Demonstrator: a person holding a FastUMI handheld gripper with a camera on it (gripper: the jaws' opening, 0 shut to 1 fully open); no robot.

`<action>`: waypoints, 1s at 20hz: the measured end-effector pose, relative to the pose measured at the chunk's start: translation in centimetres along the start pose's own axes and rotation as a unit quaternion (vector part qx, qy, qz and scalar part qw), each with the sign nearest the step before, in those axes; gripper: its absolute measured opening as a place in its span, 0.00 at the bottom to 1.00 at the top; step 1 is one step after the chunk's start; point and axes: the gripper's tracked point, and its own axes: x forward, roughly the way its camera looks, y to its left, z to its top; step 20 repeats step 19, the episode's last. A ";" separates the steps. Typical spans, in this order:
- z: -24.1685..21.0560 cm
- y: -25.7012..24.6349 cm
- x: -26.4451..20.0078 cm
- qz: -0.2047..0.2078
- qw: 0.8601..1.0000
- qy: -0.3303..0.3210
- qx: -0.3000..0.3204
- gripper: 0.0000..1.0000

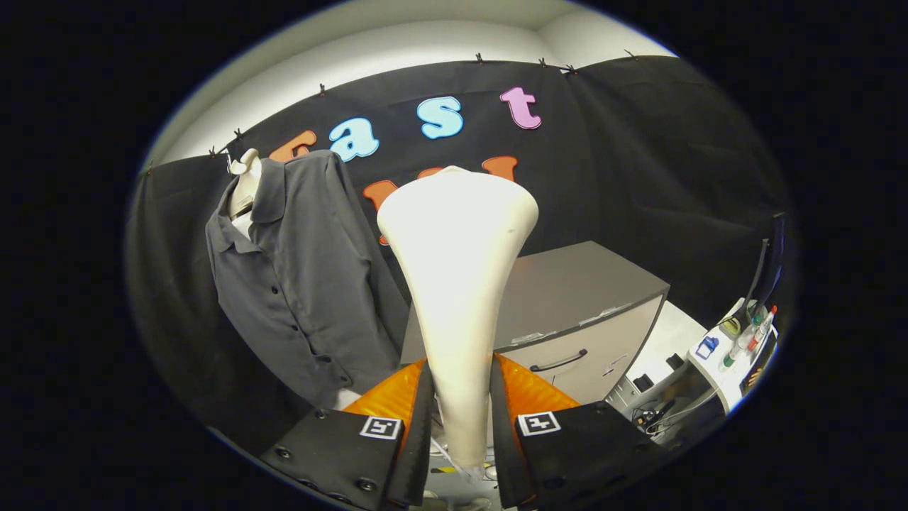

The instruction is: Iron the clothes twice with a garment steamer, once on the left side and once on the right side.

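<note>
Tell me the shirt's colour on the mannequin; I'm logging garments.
Dark grey, plain, buttoned collared shirt, seen in the gripper view, beyond the gripper holding the cream steamer.

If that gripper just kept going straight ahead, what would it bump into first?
Hard to judge depth, but probably the grey cabinet. The gripper is shut on the white steamer; the grey shirt hangs off to one side.
</note>
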 end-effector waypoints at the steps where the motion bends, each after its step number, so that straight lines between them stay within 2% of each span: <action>1: 0.0 0.1 0.0 0.003 1.000 0.001 -0.001 0.46; 20: -1.6 1.7 -0.8 0.014 1.000 0.014 -0.002 0.46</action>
